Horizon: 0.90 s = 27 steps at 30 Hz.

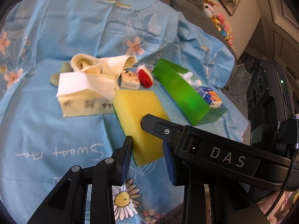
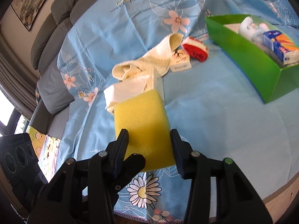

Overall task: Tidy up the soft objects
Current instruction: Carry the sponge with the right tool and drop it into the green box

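A yellow sponge (image 1: 142, 119) with a green underside is held over the blue flowered cloth. My left gripper (image 1: 149, 158) is shut on its near end. My right gripper (image 2: 149, 149) also grips the sponge (image 2: 142, 123); one of its fingers (image 1: 162, 128) lies across the sponge in the left wrist view. A green box (image 1: 183, 95) stands to the right and holds a plush toy (image 2: 250, 28) and a tissue pack (image 2: 280, 46). A cream towel (image 1: 104, 65), a tissue pack (image 1: 84, 97), a small box (image 1: 129, 80) and a red and white item (image 1: 146, 77) lie beyond.
The blue cloth (image 1: 56, 140) covers the surface. Grey sofa cushions (image 2: 56, 18) stand behind it. Plush toys (image 1: 220, 24) sit at the far right. A black device (image 2: 16, 158) is at the left edge in the right wrist view.
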Available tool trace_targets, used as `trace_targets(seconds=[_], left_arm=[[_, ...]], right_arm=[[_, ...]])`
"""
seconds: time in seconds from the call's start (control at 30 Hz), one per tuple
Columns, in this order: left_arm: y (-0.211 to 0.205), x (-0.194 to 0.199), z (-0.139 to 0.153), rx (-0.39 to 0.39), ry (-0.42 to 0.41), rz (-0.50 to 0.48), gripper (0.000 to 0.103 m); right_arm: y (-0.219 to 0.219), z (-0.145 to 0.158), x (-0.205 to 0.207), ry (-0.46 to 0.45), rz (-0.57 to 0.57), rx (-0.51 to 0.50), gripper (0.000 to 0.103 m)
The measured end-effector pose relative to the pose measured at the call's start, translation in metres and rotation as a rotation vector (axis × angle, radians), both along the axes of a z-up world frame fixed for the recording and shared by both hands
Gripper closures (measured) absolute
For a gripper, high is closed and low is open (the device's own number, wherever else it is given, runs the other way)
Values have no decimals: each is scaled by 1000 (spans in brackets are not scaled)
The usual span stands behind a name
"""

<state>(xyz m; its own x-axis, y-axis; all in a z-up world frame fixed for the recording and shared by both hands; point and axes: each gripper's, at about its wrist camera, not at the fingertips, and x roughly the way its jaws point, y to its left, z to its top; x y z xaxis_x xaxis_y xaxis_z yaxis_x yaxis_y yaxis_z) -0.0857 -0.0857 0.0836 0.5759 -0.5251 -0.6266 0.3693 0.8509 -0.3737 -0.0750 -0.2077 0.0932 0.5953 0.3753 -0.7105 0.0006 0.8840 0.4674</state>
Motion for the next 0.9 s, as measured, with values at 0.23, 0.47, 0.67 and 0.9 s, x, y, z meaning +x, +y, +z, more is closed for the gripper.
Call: trace_targets(seconds=[0.23, 0.47, 0.67, 0.9], left_arm=[[-21, 5, 7, 20, -37, -35, 69], [-58, 26, 48, 27, -131, -110, 69], [-104, 65, 87, -27, -207, -198, 69], [-155, 116, 91, -74, -180, -256, 69]], right_arm=[[-11, 9, -5, -25, -51, -27, 58], [-49, 44, 2, -99, -148, -3, 58], [-96, 91, 24, -191, -231, -40, 58], [-151, 109, 59, -216, -294, -89, 57]])
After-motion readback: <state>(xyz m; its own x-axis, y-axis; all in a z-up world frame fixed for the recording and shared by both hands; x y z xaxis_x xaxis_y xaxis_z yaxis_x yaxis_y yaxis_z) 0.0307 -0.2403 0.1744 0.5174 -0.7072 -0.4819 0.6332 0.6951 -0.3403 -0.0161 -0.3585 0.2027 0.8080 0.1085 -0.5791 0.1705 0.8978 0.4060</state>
